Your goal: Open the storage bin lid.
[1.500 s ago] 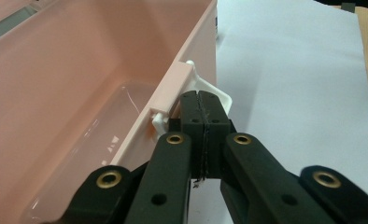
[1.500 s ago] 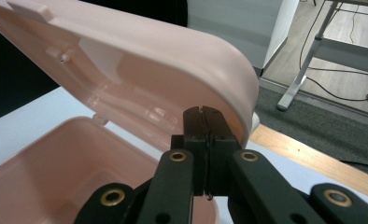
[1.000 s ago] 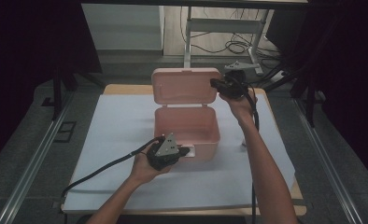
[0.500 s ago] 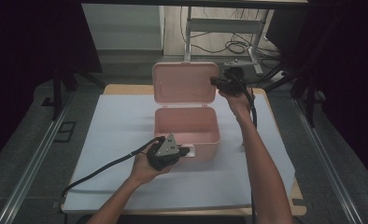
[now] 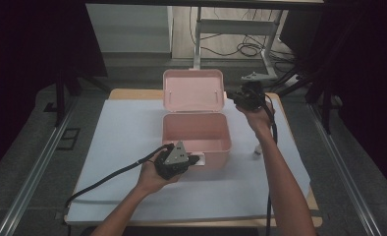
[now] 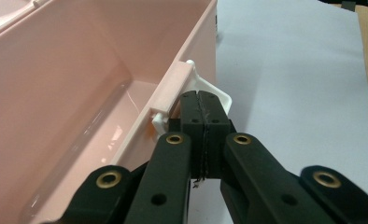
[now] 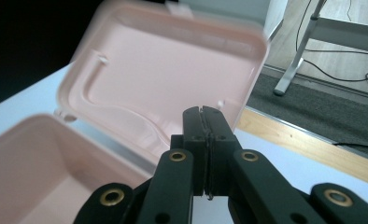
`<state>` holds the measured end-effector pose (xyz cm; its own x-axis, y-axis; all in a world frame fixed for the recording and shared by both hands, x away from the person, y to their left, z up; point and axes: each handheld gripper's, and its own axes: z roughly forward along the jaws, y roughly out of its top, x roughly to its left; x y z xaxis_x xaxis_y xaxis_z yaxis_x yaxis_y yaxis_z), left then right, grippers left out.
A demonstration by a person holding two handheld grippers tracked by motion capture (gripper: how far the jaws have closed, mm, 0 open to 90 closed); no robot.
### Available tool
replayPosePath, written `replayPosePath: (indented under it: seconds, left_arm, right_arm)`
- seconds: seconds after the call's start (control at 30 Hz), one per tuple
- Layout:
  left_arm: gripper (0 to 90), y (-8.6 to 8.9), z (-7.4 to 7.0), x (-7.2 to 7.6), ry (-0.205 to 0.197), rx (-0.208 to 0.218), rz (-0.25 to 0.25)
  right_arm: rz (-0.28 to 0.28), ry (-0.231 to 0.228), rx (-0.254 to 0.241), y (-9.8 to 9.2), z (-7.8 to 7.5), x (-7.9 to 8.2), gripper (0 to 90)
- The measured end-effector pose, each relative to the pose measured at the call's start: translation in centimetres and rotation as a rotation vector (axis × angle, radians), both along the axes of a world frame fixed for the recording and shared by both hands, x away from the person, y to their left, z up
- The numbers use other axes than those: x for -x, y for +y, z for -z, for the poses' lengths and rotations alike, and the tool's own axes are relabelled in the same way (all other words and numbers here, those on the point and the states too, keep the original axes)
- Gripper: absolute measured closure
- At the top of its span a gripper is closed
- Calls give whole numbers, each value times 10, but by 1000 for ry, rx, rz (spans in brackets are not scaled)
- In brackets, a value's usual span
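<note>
A pink plastic box (image 5: 196, 133) stands open in the middle of the white mat, its lid (image 5: 193, 91) upright at the back. My left gripper (image 5: 194, 160) is shut at the box's front wall, its tips against the white latch (image 5: 201, 162). In the left gripper view the shut jaws meet at the left gripper's (image 6: 201, 95) tips, right beside the latch (image 6: 215, 93), with nothing between the pads. My right gripper (image 5: 238, 97) is shut and hovers by the lid's right edge. In the right gripper view the right gripper's (image 7: 203, 111) tips sit in front of the lid's inner face (image 7: 168, 74).
A white mat (image 5: 123, 128) covers the wooden table (image 5: 132, 92). A small white object (image 5: 257, 151) lies on the mat to the right of the box. Black cables trail from both grippers. Beyond the table are a metal stand (image 5: 199, 44) and floor cables (image 5: 231, 49).
My right gripper has sunk slightly beside the lid's right edge. The left gripper and the box have stayed put.
</note>
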<state>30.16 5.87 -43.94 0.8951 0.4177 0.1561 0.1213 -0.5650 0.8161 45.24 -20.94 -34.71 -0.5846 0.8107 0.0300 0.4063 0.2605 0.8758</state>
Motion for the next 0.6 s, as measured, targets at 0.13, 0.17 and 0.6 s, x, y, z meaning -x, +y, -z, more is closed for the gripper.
replayPosePath:
  seconds: [0.13,0.17,0.6]
  left_arm:
    - [900,0,0,0,3,0,-1]
    - [900,0,0,0,3,-1,-1]
    - [900,0,-1,0,9,-3,-5]
  right_arm:
    - [-28,5,14,-7,5,14,890]
    - [-37,10,17,-8,7,17,889]
    - [-99,62,63,-24,21,43,823]
